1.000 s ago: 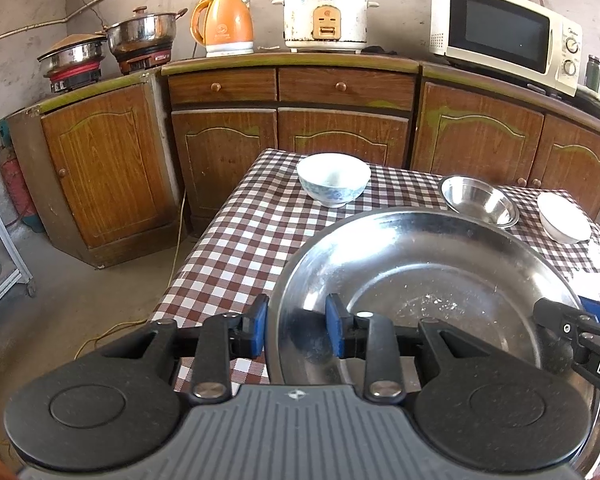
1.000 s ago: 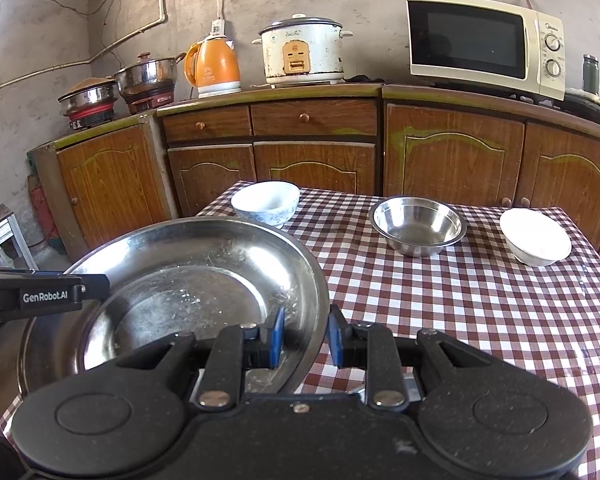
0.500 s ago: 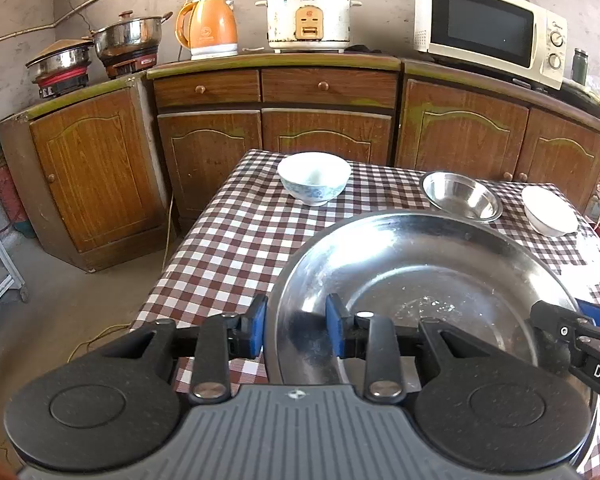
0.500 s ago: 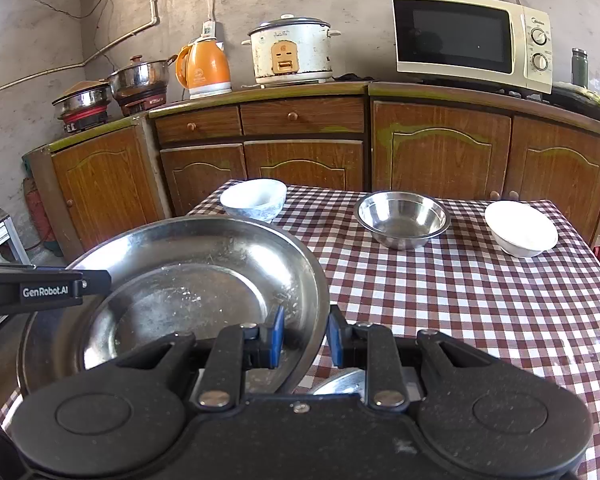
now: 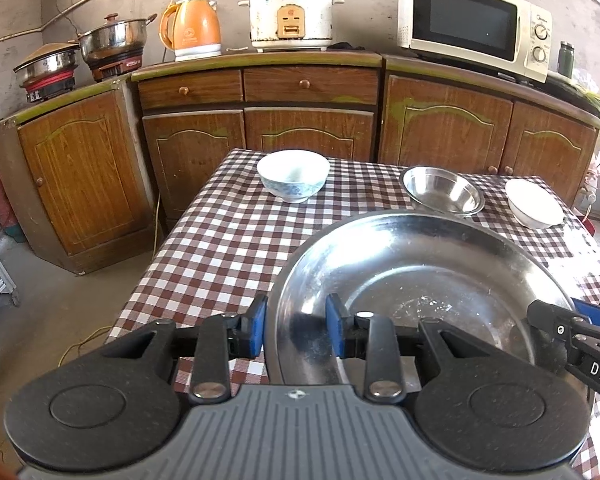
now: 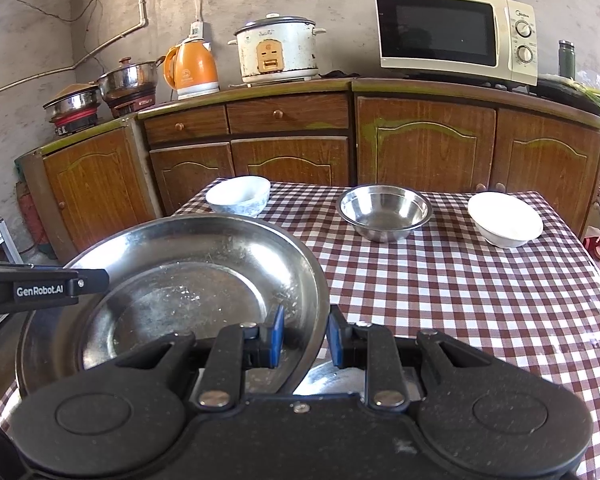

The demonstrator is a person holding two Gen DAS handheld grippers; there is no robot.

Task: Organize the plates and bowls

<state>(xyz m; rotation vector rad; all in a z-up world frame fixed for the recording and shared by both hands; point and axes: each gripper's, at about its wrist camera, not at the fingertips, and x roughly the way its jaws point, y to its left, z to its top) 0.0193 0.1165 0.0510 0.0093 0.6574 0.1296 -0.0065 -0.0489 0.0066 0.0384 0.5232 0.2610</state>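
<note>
A big steel plate (image 5: 440, 272) is gripped at its rim by both hand-held grippers: left hand-held gripper (image 5: 296, 330) is clamped on the rim at approx. 9 o'clock, right hand-held gripper (image 6: 303, 338) on the rim at approx. 3 o'clock, w/ blue pads either side of the edge in each view. The plate is held above the near end of the bench (image 6: 460, 300), which is covered w/ a red-white check cloth. A second metal dish (image 6: 332, 378) is partly seen under the plate, by the right gripper. Along the far edge, at 12 o'clock, three bowls are set well apart: a blue-patterned white bowl (image 5: 293, 175) at left, a steel bowl (image 6: 385, 212) in the middle, a plain white bowl (image 6: 504, 219) at right. Behind, a kettle (image 6: 191, 67), rice cooker (image 6: 278, 49) & microwave (image 6: 456, 34) are seen on wood cabinets (image 6: 424, 144).
</note>
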